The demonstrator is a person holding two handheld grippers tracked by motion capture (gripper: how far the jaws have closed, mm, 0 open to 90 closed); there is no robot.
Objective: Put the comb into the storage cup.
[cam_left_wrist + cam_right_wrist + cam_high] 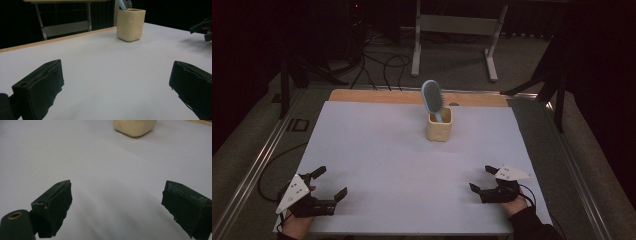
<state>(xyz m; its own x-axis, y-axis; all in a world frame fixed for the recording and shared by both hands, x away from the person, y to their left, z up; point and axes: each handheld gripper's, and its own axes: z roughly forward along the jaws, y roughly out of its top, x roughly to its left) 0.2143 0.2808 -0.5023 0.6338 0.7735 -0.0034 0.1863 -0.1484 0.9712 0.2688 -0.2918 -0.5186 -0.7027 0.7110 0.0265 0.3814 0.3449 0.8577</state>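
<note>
A cream square cup stands upright at the back middle of the white table. A light blue hairbrush stands in it, handle down and bristled head up. The cup with the brush handle sits far ahead in the left gripper view, and the cup's base is at the top of the right gripper view. My left gripper rests open near the front left edge. Near the front right, my right gripper is open too. Nothing lies between either pair of jaws.
A wooden strip edges the table's far side. Beyond it stand a white table frame and loose cables on the grey floor. Metal rails run along the table's left. The other gripper is at the right edge of the left gripper view.
</note>
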